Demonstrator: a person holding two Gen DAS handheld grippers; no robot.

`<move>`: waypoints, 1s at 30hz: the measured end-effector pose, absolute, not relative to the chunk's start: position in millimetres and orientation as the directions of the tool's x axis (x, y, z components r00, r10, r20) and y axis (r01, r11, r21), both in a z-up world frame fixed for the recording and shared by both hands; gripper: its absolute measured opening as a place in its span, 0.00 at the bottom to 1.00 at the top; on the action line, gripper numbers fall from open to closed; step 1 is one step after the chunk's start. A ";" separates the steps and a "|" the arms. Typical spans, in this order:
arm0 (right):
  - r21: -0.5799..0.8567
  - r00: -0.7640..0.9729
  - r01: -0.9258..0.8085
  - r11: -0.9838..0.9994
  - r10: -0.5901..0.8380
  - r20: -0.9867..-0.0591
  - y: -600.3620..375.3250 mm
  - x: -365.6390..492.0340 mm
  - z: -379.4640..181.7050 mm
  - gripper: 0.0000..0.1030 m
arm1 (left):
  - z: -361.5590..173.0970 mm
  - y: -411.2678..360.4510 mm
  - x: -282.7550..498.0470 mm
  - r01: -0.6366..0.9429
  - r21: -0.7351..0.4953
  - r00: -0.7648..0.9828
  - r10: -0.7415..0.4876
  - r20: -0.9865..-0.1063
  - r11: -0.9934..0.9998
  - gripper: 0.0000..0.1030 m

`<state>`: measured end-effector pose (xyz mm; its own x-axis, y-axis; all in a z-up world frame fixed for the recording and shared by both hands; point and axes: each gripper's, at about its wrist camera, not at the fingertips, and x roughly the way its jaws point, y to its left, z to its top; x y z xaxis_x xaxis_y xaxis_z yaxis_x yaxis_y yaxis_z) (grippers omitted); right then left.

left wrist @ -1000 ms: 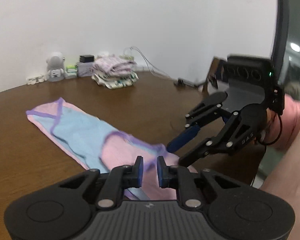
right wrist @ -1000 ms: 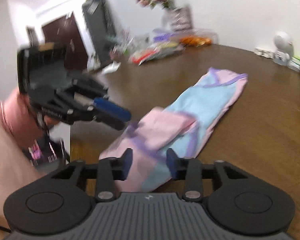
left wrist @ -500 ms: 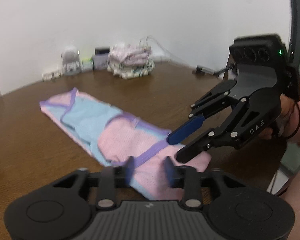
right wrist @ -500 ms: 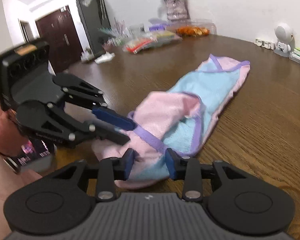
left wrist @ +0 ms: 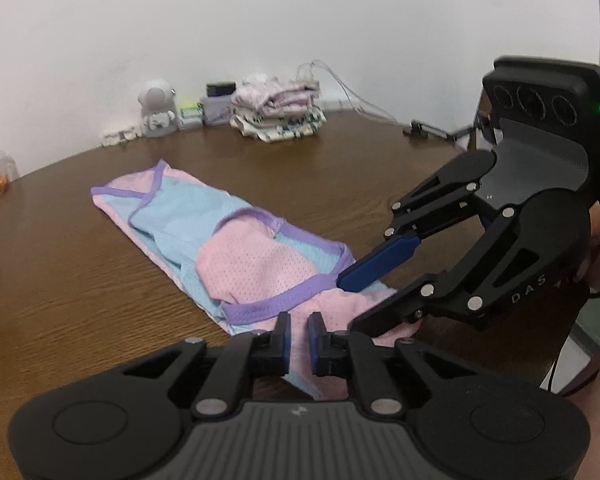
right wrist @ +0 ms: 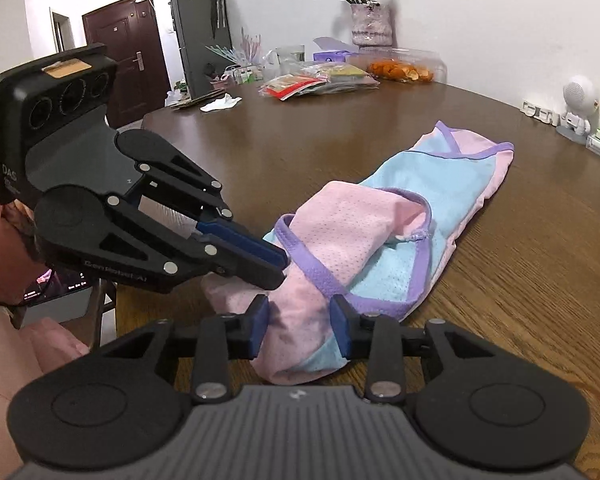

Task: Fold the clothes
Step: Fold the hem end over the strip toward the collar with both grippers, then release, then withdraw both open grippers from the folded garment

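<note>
Garment (left wrist: 256,264) hem seems pinched by left gripper (left wrist: 299,336); right-wrist view shows right gripper (right wrist: 300,330) spread, straddling it.

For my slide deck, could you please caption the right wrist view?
Both grippers, right and left, close in on the near end of a pink-and-blue garment.

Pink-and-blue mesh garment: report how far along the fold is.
Done: the pink-and-blue mesh garment with purple trim lies as a long narrow strip on the brown wooden table, its sides apparently folded in. In hand: the left gripper is nearly shut on the near hem; the right gripper straddles the same end, open. Left: folding that near end toward the far end, then perhaps adding it to the folded pile.
</note>
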<state>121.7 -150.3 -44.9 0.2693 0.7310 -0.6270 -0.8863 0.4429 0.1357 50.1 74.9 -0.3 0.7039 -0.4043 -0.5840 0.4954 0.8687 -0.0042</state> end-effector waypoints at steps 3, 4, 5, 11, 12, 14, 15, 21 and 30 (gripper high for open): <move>0.163 0.280 -0.878 0.451 0.758 -0.590 -159.8 117.6 -32.9 0.60 | 8.9 80.0 37.4 0.470 -0.015 0.745 -0.406 -0.529 0.883 0.67; 0.162 0.294 -0.874 0.458 0.765 -0.573 -164.2 114.1 -27.6 0.67 | 12.9 82.6 31.4 0.457 -0.019 0.765 -0.404 -0.501 0.889 0.80; 0.158 0.309 -0.871 0.465 0.770 -0.559 -168.2 110.3 -22.6 0.78 | 16.7 85.2 24.2 0.446 -0.024 0.786 -0.404 -0.469 0.895 0.88; 0.150 0.407 -0.827 0.542 0.762 -0.504 -184.5 86.2 -3.7 1.00 | 25.2 83.4 -6.2 0.364 -0.021 0.854 -0.343 -0.392 0.931 0.99; 0.153 0.423 -0.815 0.559 0.754 -0.504 -184.8 82.8 -3.0 1.00 | 25.1 81.4 -8.2 0.352 -0.022 0.857 -0.332 -0.394 0.936 0.99; 0.159 0.452 -0.788 0.594 0.735 -0.506 -184.6 76.2 -2.5 1.00 | 23.5 78.7 -9.7 0.333 -0.030 0.858 -0.316 -0.404 0.942 0.99; 0.165 0.463 -0.777 0.608 0.729 -0.505 -184.4 72.9 -3.0 1.00 | 21.9 78.8 -10.6 0.328 -0.031 0.858 -0.312 -0.408 0.944 0.99; 0.191 0.512 -0.725 0.662 0.703 -0.493 -182.8 55.5 -10.4 1.00 | 14.0 84.2 -20.2 0.302 -0.037 0.857 -0.289 -0.427 0.952 0.99; 0.279 0.555 -0.613 0.739 0.655 -0.513 -186.1 53.1 -27.0 1.00 | 9.6 98.9 -33.6 0.249 -0.073 0.872 -0.256 -0.417 0.966 0.99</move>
<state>53.1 -186.1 -27.0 0.5554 0.6546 -0.5129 -0.6130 0.7390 0.2793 -33.6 98.9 9.6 0.8718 -0.2564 -0.4175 0.2493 0.9657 -0.0726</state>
